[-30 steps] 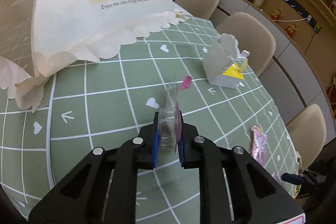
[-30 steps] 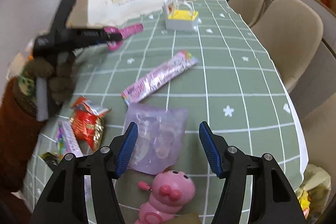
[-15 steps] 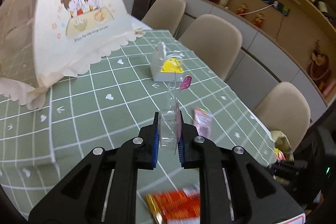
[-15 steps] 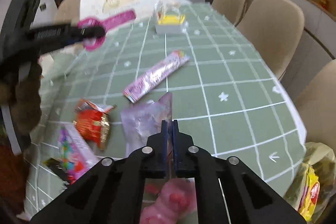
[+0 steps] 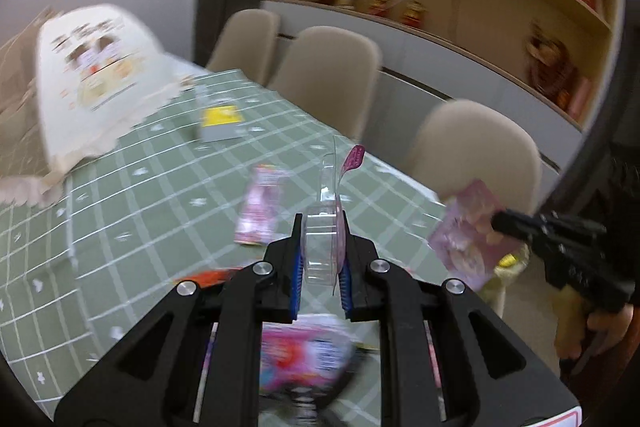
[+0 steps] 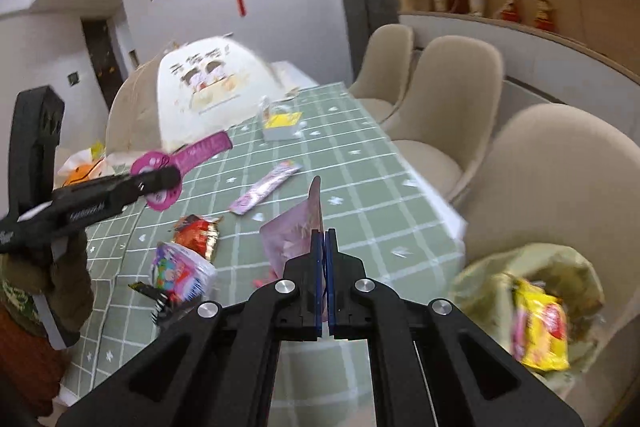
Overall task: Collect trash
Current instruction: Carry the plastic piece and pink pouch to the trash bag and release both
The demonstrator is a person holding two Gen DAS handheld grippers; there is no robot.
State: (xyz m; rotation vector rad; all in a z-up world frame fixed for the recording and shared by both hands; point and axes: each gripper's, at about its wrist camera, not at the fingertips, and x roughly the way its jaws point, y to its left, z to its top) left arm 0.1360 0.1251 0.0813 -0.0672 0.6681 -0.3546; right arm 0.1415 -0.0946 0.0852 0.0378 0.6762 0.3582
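My left gripper is shut on a clear plastic blister pack with a pink card back, held on edge above the green checked table. In the right wrist view the same pink pack hangs at the left in the left gripper. My right gripper is shut on a lilac pouch, lifted off the table; the left wrist view shows that pouch at the right, over the table's edge. A pale green trash bag holding a yellow packet sits low right, beside a chair.
On the table lie a long pink wrapper, a red wrapper, a colourful packet and a black scrap. A printed food cover and a yellow-and-white box stand at the far end. Beige chairs line the right side.
The right gripper closed on the lilac pouch and lifted it from the table. Both grippers rose and swung toward the chair side, the left still carrying the blister pack.
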